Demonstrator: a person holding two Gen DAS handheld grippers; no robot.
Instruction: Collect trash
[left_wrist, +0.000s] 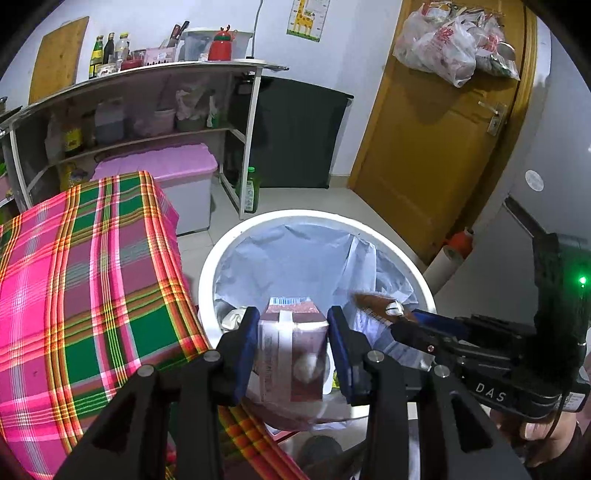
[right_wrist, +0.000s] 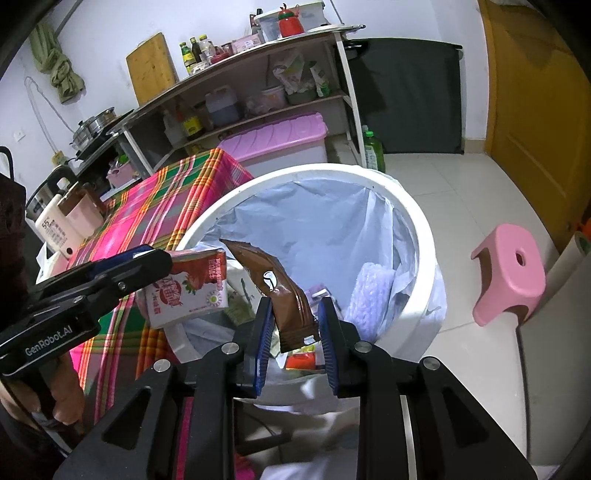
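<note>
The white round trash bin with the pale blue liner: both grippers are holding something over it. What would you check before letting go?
1. White round trash bin mouth open, pale blue liner in place: ok.
2. Strawberry milk carton above the opening, between the left gripper fingers: ok.
3. Brown foil snack wrapper above the opening, between the right gripper fingers: ok.
4. Room left in the bin: ok; trash lies low inside.
5. Grippers apart from each other: ok, though close side by side.
6. Wrapper free to drop rather than sticking to a pad: cannot tell.
</note>
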